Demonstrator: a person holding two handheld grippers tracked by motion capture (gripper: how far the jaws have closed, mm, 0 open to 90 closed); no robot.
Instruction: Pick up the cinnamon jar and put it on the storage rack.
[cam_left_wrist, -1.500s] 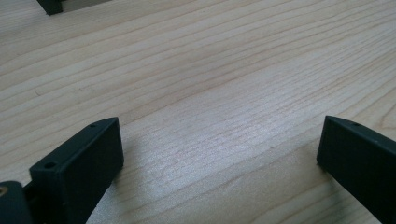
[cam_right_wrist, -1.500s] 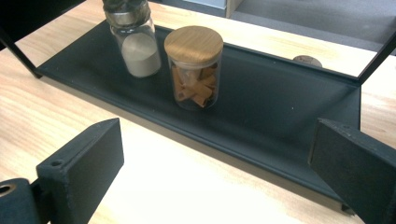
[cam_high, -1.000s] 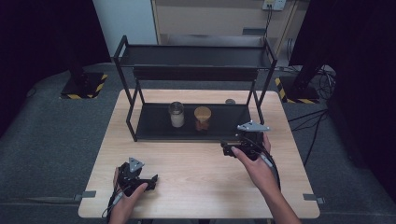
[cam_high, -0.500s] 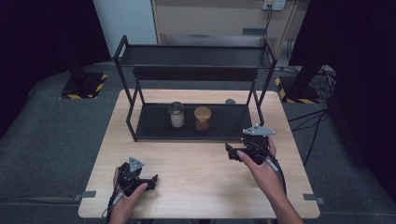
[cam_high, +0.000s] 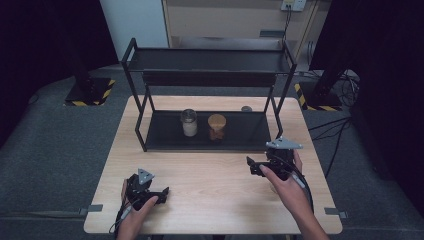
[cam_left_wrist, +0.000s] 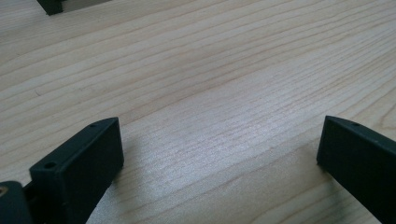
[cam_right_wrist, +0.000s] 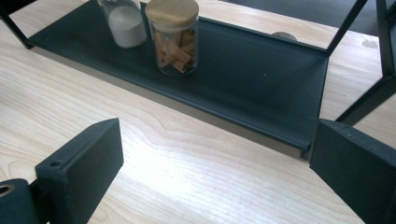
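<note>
- High view: the right gripper (cam_high: 256, 165) sits just in front of the black metal two-tier shelf rack (cam_high: 210, 142) on the pale wooden table (cam_high: 210, 195), jaws pointing left. Ahead of it and off to its left, on the rack's bottom tray, stand the clear glass jar with a bamboo lid and orange-brown sticks inside (cam_high: 216, 127) and, just beside that, a clear glass jar of white powder (cam_high: 189, 122). The left gripper (cam_high: 159, 194) rests low at the near edge, well apart from everything.
- Left gripper view: the jaws are spread wide with just bare wood grain between them. I'd say this one is parked.
- Right gripper view: the jaws stand wide apart too, nothing between them but table. The bamboo-lid jar (cam_right_wrist: 175, 35) is up ahead and a bit left of centre on the tray (cam_right_wrist: 261, 84), upright, with the powder jar (cam_right_wrist: 122, 21) close at its far side.
- My read: this looks like the approach step, no grab yet. Next move probably calls for swinging the right gripper left, lifting over the tray's front lip, and closing around the bamboo-lid jar without bumping its neighbour.
</note>
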